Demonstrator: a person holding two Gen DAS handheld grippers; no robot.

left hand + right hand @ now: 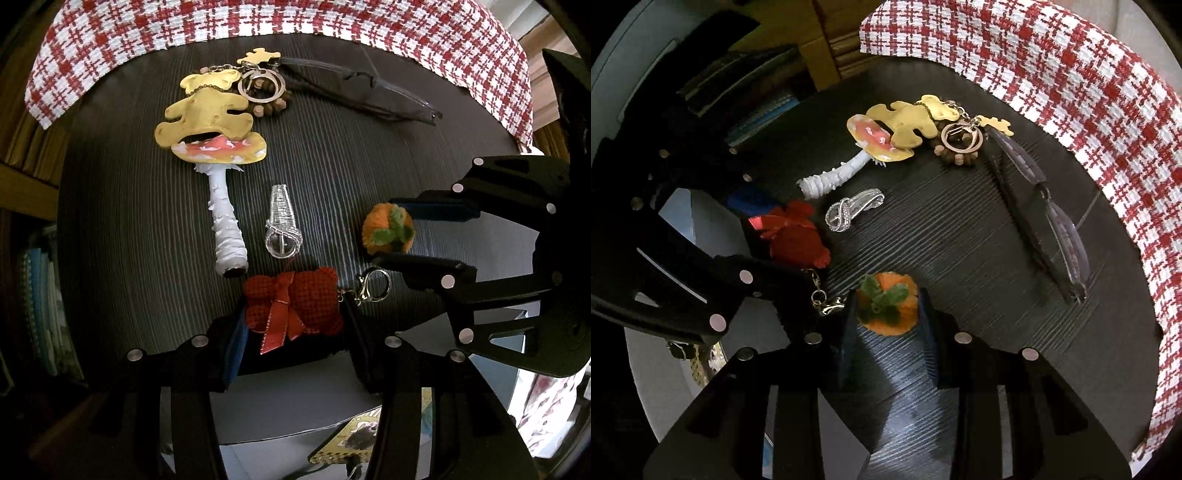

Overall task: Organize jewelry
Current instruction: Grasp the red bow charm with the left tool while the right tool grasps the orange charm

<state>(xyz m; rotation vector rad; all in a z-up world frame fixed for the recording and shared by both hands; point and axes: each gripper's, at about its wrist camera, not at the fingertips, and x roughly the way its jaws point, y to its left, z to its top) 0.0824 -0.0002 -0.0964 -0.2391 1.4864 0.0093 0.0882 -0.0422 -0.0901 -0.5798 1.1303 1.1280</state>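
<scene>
On the dark ribbed tray [351, 155] lie several trinkets. My left gripper [291, 317] is shut on a red knitted charm with a ribbon bow [295, 299]; its silver clasp [373, 286] trails right. My right gripper [888, 306] is shut on an orange pompom with green leaves [888, 304], also visible in the left wrist view [388, 229]. A silver wire pendant [282, 229] lies ahead of the left gripper, beside a mushroom figure [225, 177]. Gold bear keychains [207, 110] and a wooden bead bracelet [271, 101] lie farther back.
Folded glasses [369, 92] lie at the back right of the tray. A red-and-white checked cloth [295, 22] borders the far edge. Books [40, 291] stand on a shelf at left. A grey surface with a patterned card [351, 443] lies below the grippers.
</scene>
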